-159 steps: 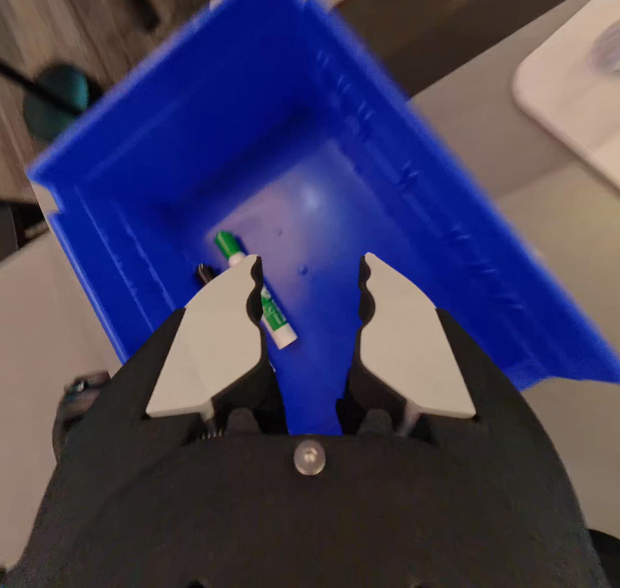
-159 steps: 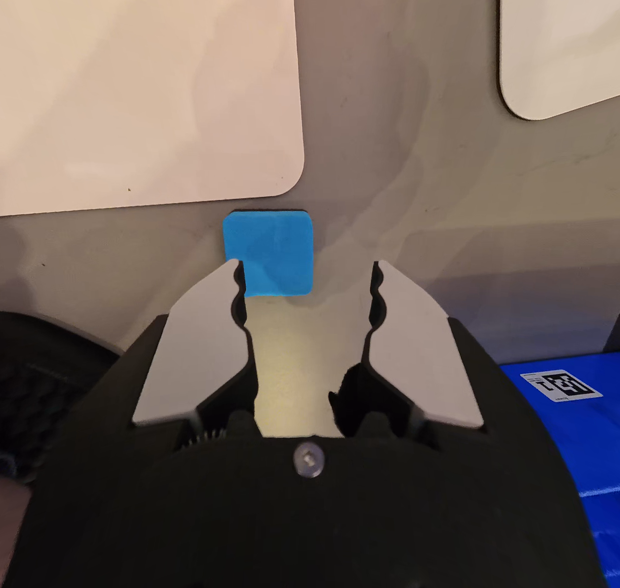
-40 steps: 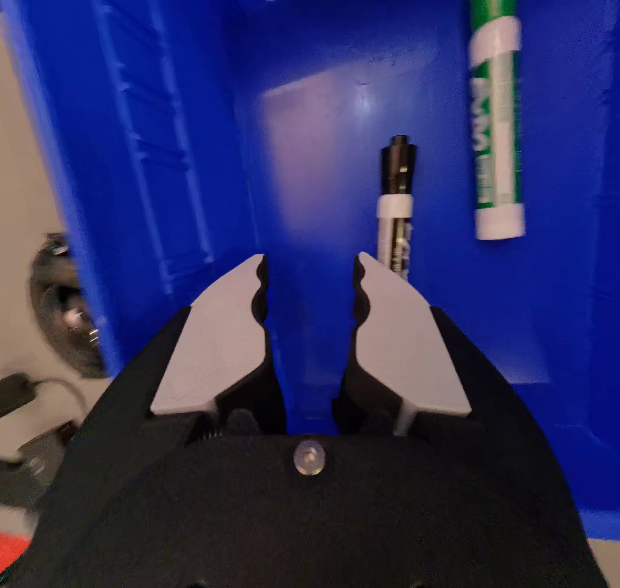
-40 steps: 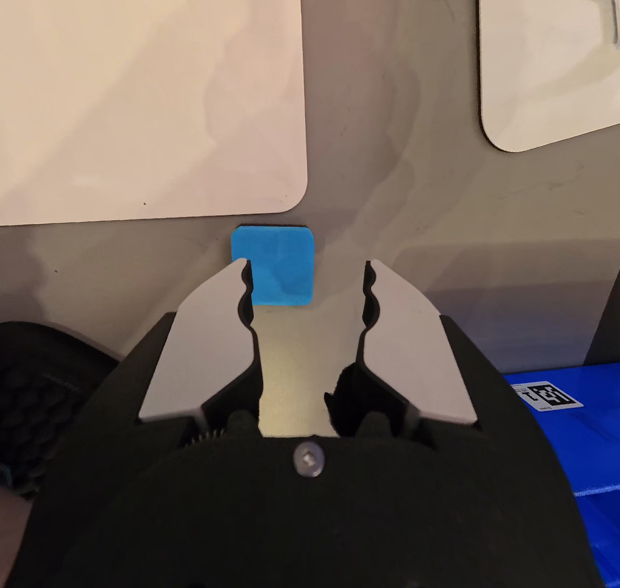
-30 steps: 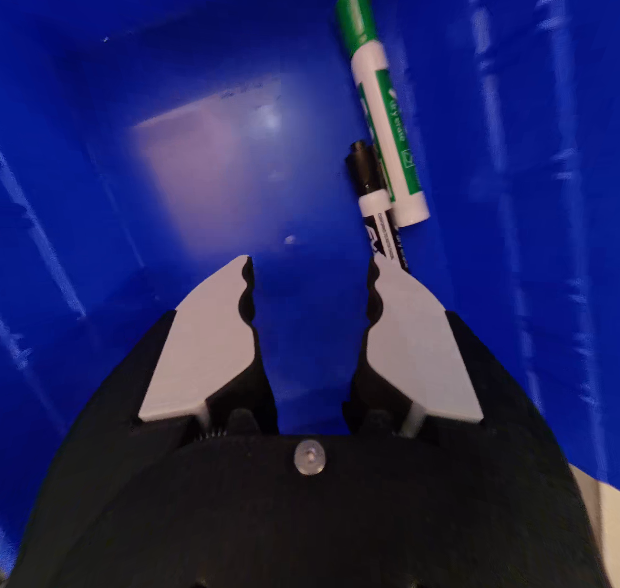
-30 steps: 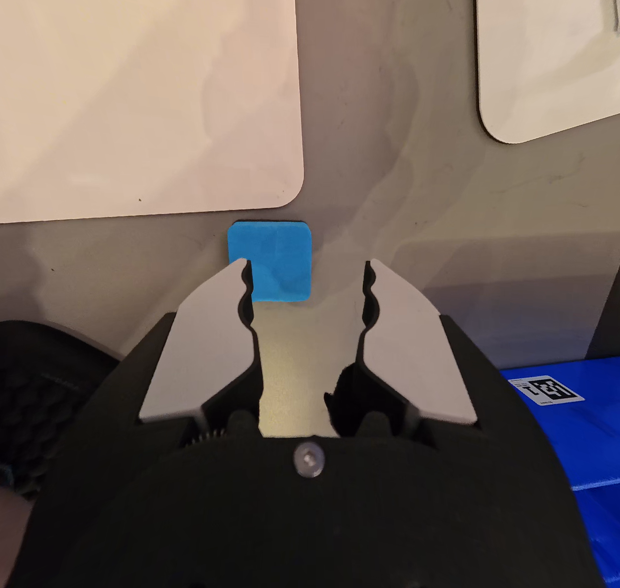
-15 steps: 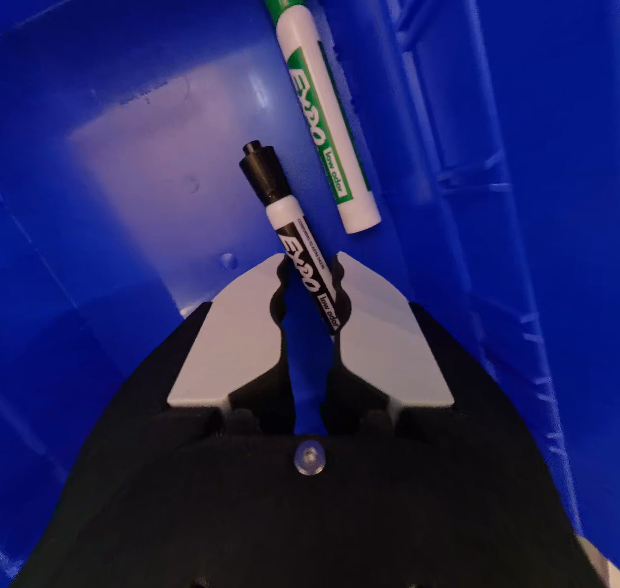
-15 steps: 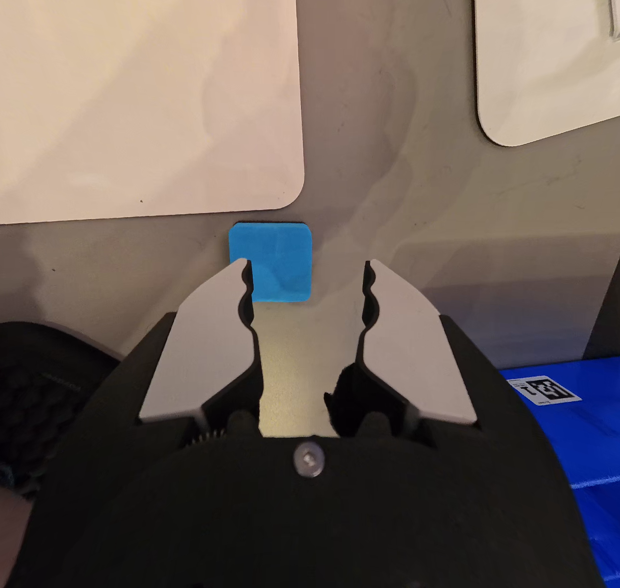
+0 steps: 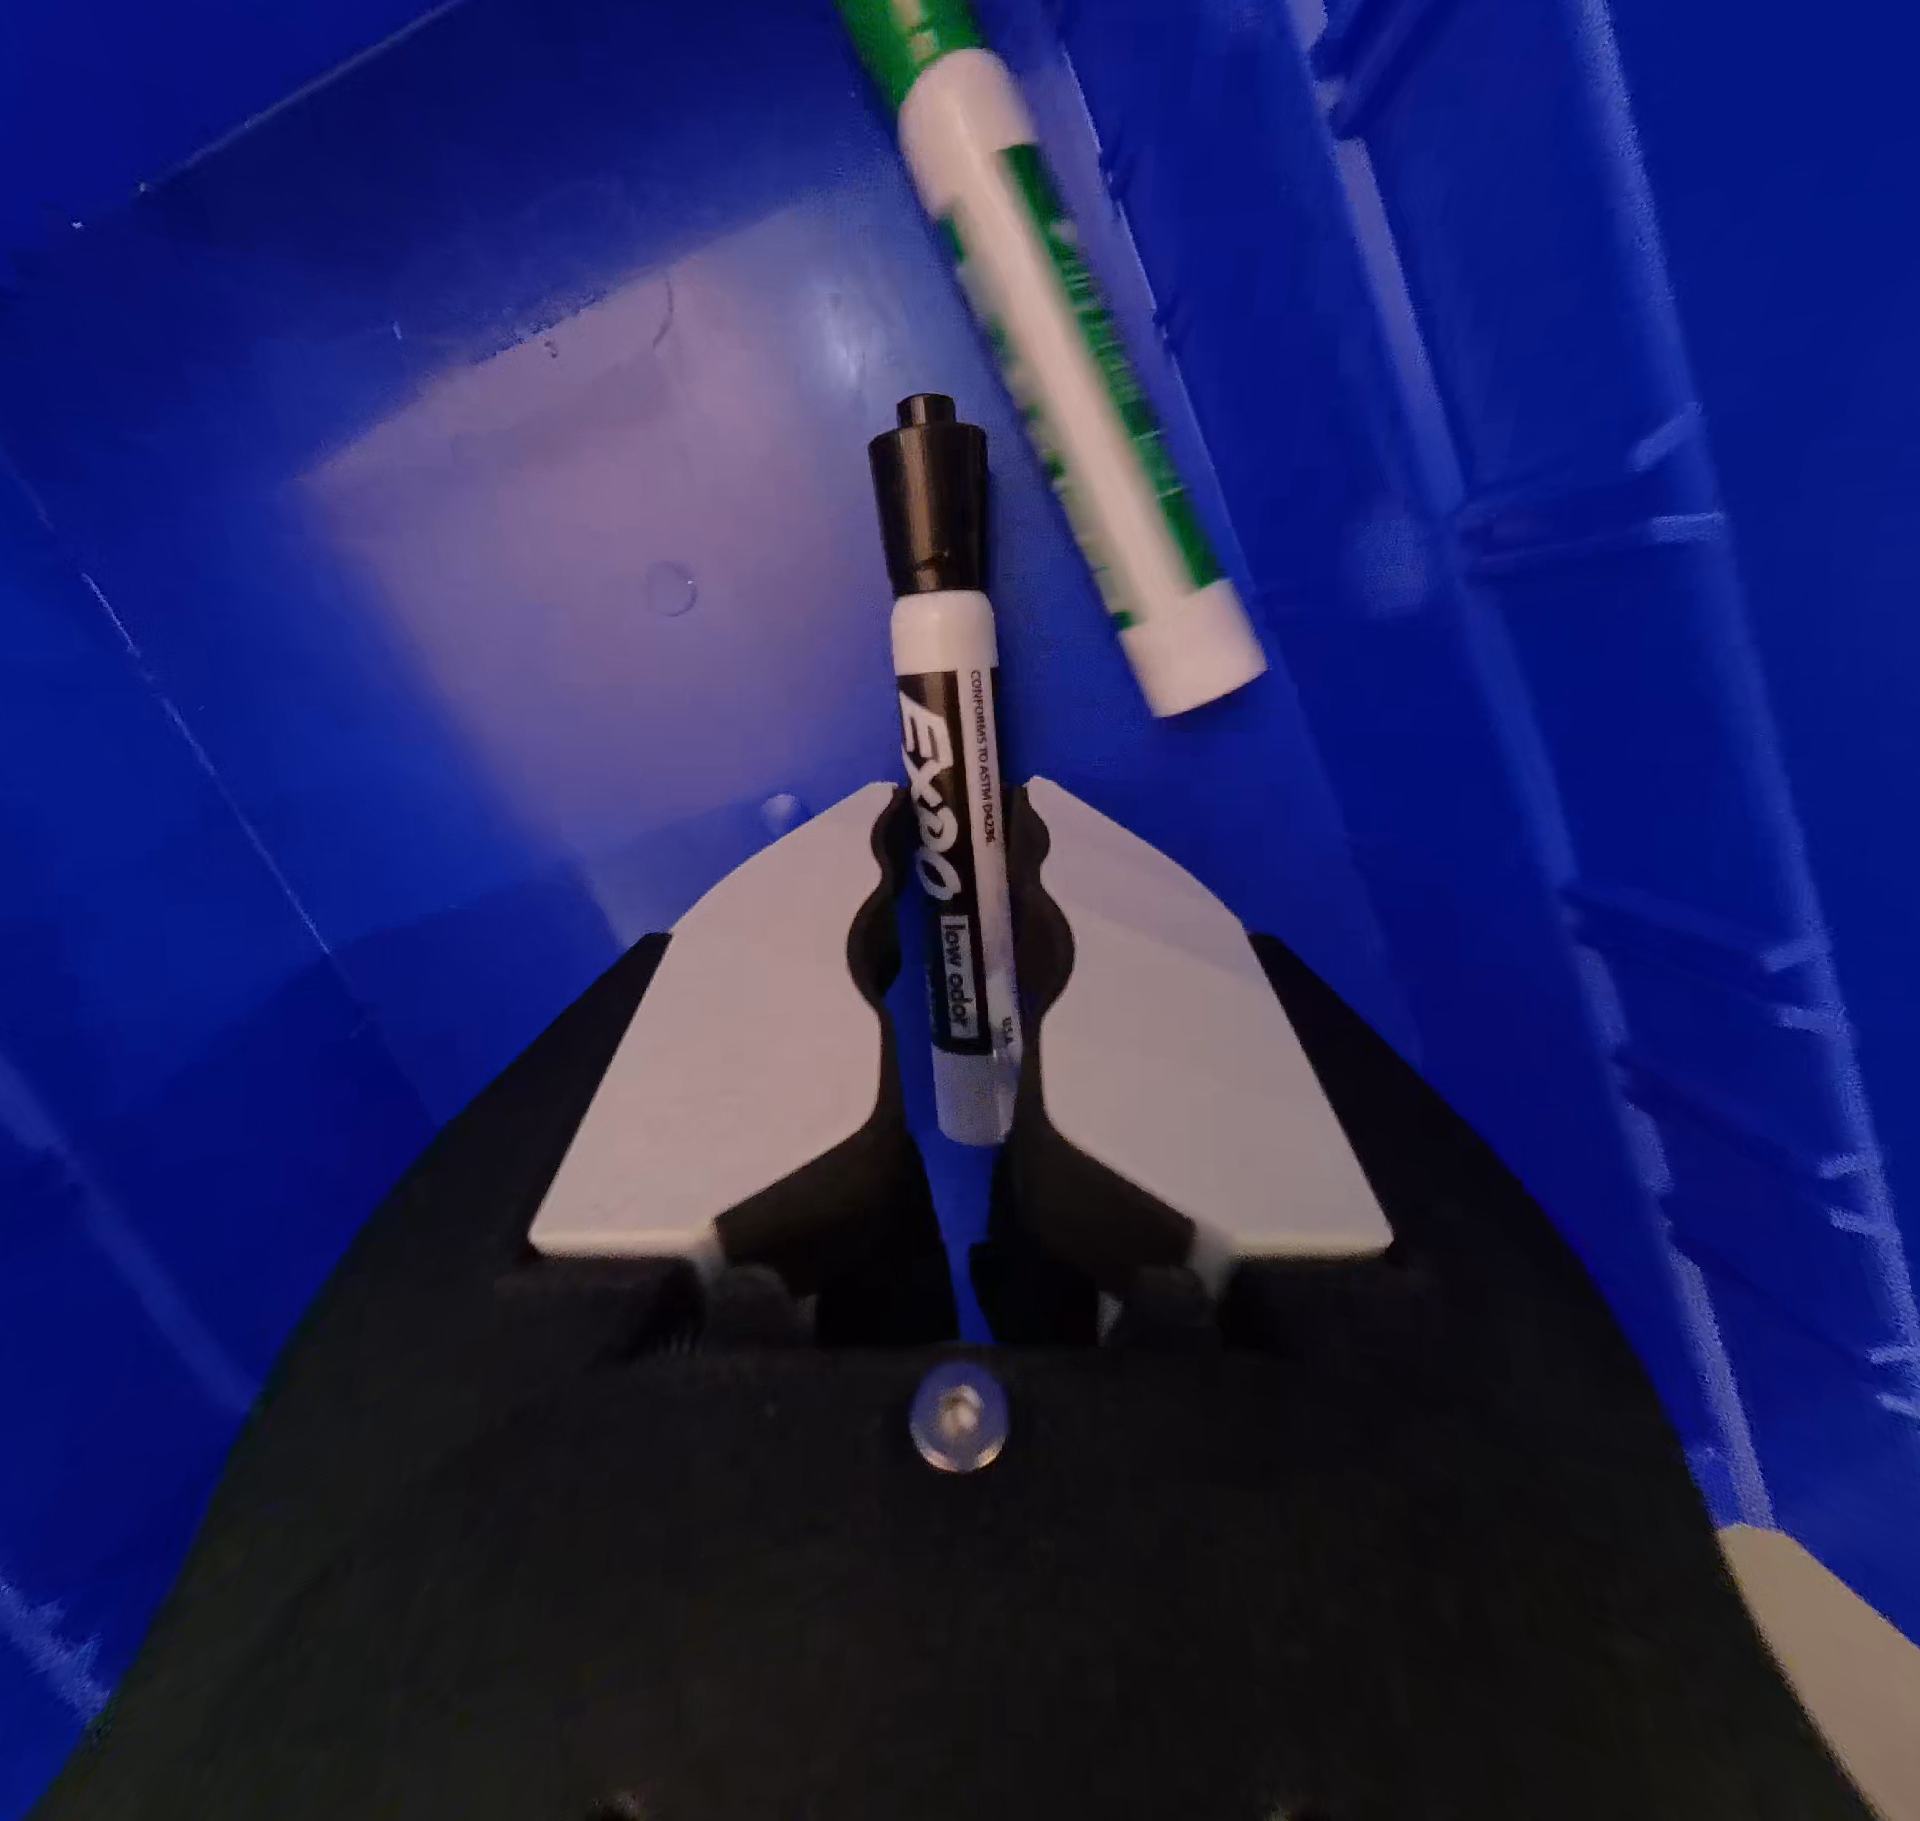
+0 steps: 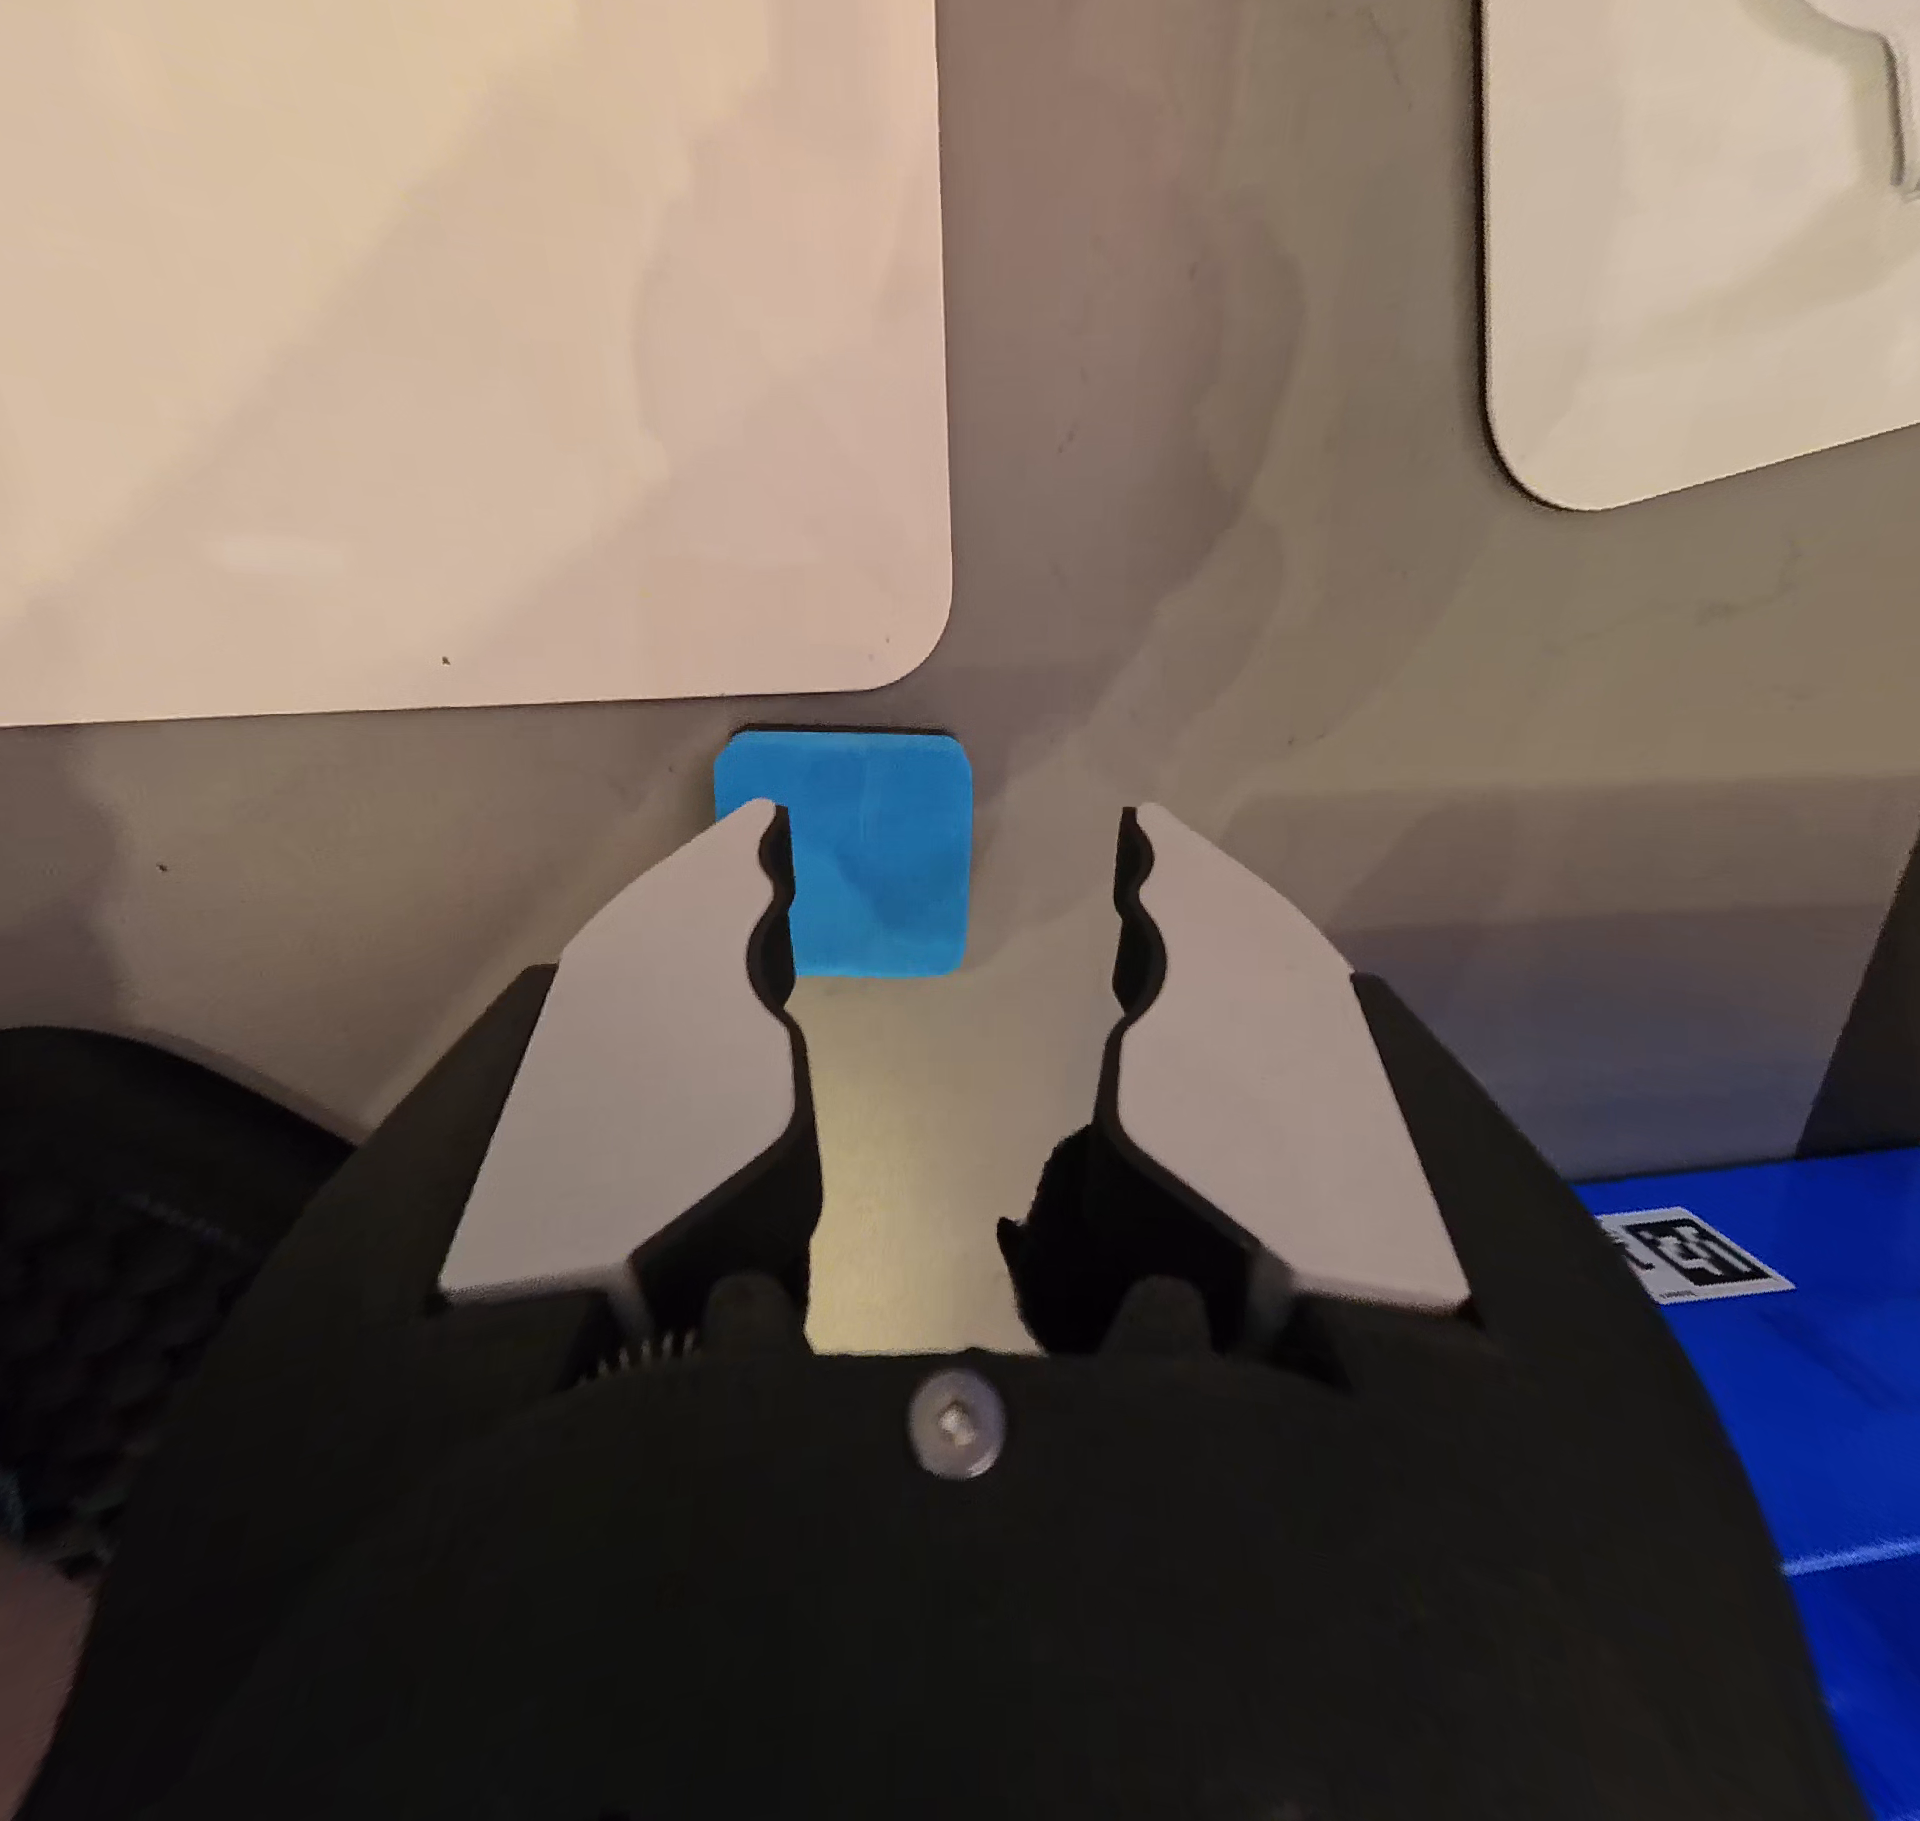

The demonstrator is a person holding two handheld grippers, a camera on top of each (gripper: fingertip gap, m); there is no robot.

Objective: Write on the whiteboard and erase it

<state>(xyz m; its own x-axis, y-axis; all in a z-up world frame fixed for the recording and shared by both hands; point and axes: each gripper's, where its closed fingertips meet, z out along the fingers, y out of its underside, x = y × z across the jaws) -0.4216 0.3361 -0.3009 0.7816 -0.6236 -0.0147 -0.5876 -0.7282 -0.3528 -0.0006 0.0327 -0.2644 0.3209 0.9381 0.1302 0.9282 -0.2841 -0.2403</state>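
grey table (image 10: 1195, 421) carries whiteboard (image 10: 416, 265), blue eraser (image 10: 873, 867), blue bin (image 10: 1818, 1408).

Blue bin (image 9: 364, 161), black marker (image 9: 940, 691), green marker (image 9: 1049, 317)

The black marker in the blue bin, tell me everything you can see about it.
The black marker is a slim pen with a white plastic barrel, a black printed label and a black cap on its far end. It points straight away from the camera inside the blue bin. The left gripper has its jaws closed on the barrel's rear half, pads pressing both sides. A green marker lies apart, to its right.
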